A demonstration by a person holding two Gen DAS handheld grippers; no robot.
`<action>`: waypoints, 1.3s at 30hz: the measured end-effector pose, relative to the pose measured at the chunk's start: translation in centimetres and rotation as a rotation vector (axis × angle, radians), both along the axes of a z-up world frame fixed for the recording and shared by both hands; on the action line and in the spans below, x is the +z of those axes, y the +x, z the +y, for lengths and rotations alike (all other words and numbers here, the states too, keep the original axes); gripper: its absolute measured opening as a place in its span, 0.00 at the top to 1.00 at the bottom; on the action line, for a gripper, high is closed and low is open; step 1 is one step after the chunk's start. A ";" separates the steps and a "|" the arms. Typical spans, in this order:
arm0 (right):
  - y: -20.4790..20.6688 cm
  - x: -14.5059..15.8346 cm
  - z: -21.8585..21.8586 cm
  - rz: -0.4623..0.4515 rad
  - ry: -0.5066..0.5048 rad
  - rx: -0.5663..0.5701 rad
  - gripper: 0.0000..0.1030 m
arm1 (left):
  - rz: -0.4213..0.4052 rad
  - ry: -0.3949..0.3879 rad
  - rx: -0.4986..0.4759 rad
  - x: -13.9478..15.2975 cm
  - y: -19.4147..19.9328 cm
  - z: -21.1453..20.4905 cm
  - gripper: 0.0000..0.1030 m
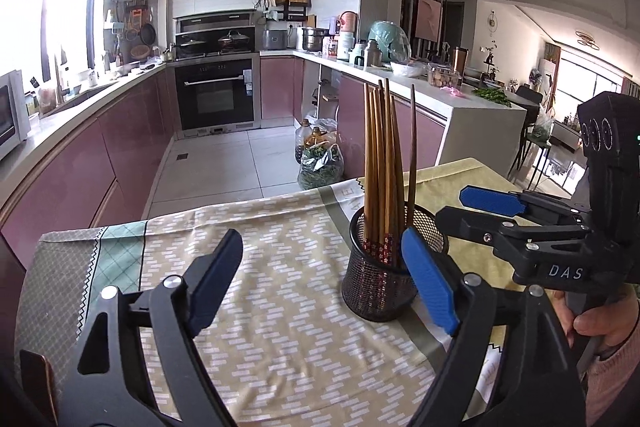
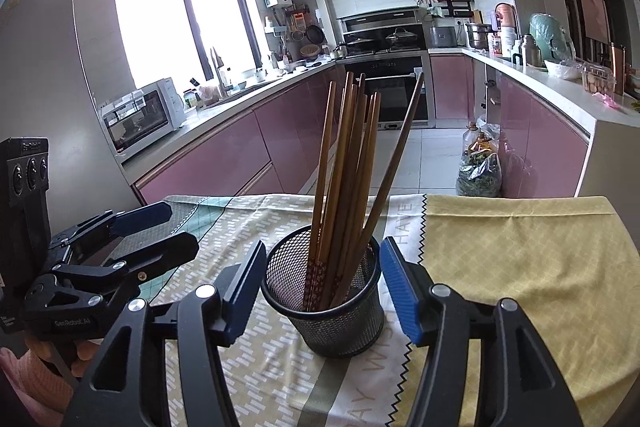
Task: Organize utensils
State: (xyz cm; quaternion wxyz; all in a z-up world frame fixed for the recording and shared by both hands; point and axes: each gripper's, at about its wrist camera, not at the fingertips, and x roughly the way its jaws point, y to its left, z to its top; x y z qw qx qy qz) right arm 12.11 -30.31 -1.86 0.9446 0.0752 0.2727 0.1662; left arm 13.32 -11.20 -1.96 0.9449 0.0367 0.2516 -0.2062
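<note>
"DAS" on right gripper (image 1: 472, 211); "HAVE" on tablecloth (image 2: 520, 267).

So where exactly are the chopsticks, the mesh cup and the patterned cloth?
chopsticks (image 2: 340, 163): right wrist view, on the bundled wooden shafts.
mesh cup (image 2: 340, 327): right wrist view, on its front wall.
patterned cloth (image 1: 280, 307): left wrist view, on a bare stretch.

Brown chopsticks (image 2: 344, 163), black mesh holder (image 2: 326, 311), yellow patterned tablecloth (image 2: 520, 267).
</note>
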 end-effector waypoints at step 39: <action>-6.6 -0.7 5.7 -0.271 -0.102 -0.099 0.06 | -0.196 -0.056 0.264 0.4 -6.4 6.5 0.05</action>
